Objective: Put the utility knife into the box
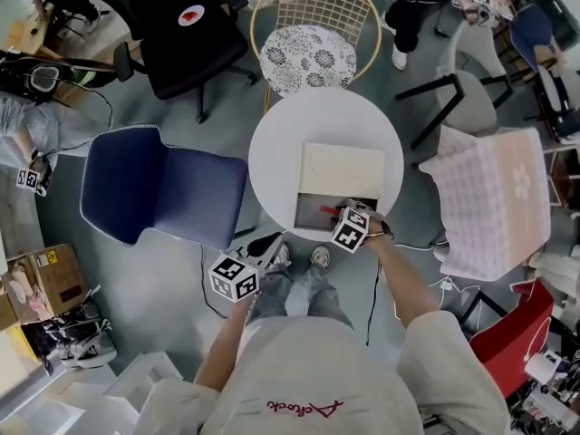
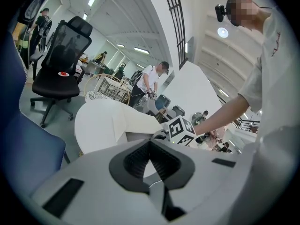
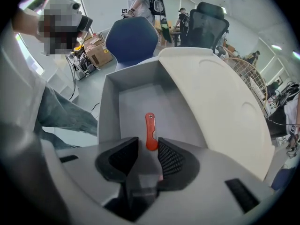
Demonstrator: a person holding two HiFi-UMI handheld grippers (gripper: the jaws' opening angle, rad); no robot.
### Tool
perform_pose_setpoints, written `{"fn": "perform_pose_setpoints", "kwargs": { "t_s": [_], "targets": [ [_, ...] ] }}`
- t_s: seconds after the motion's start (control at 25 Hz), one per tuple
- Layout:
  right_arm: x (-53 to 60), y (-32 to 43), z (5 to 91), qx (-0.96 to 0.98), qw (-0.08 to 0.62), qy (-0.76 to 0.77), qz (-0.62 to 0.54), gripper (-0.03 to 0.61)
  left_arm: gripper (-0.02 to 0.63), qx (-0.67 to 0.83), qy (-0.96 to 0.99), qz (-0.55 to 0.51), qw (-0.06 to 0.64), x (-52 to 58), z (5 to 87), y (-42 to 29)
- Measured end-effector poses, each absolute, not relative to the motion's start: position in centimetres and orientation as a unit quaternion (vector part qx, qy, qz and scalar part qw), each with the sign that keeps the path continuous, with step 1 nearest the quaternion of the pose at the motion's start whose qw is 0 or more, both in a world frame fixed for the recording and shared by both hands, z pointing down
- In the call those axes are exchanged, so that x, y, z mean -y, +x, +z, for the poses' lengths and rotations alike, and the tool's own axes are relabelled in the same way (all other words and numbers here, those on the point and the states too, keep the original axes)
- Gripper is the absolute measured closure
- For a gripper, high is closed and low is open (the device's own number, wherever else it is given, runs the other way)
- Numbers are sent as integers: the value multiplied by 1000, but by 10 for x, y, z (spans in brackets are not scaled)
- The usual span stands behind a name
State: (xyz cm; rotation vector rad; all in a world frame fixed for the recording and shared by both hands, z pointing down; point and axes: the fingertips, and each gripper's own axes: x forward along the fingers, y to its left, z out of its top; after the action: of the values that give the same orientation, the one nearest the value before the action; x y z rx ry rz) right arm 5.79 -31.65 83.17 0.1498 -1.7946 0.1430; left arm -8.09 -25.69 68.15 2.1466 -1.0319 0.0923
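Observation:
The red utility knife (image 3: 151, 131) lies flat on the floor of the open grey box (image 3: 108, 107), its lid (image 3: 220, 102) swung back to the right. My right gripper (image 3: 147, 144) hangs over the box's near edge, open. The knife's near end lies between the tips, and the pads do not press on it. From the head view, the box (image 1: 313, 214) sits on the round white table (image 1: 281, 143), with the knife (image 1: 327, 210) beside the right gripper (image 1: 337, 216). My left gripper (image 1: 258, 254) is held low by the person's knees; its jaws (image 2: 150, 144) are shut and empty.
A blue chair (image 1: 154, 188) stands left of the table. A wire chair with a patterned cushion (image 1: 308, 57) stands behind it, and a black office chair (image 1: 186, 25) is at the back left. A seat with a pink checked cover (image 1: 494, 198) is on the right. Cardboard boxes (image 1: 41, 279) sit on the floor.

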Motion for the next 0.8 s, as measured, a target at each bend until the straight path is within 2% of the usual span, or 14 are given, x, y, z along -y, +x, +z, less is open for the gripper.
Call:
{"fn": "perform_pose_setpoints", "kwargs": {
  "t_s": [0.64, 0.72, 0.8],
  "targets": [
    [314, 60, 786, 778, 606, 166, 27, 436, 603, 357, 870, 23, 340, 253, 661, -85],
    [313, 60, 776, 776, 604, 183, 24, 443, 603, 345, 877, 21, 333, 254, 656, -82],
    [305, 61, 767, 773, 603, 195, 23, 493, 603, 333, 884, 19, 327, 252, 650, -79]
  ]
}}
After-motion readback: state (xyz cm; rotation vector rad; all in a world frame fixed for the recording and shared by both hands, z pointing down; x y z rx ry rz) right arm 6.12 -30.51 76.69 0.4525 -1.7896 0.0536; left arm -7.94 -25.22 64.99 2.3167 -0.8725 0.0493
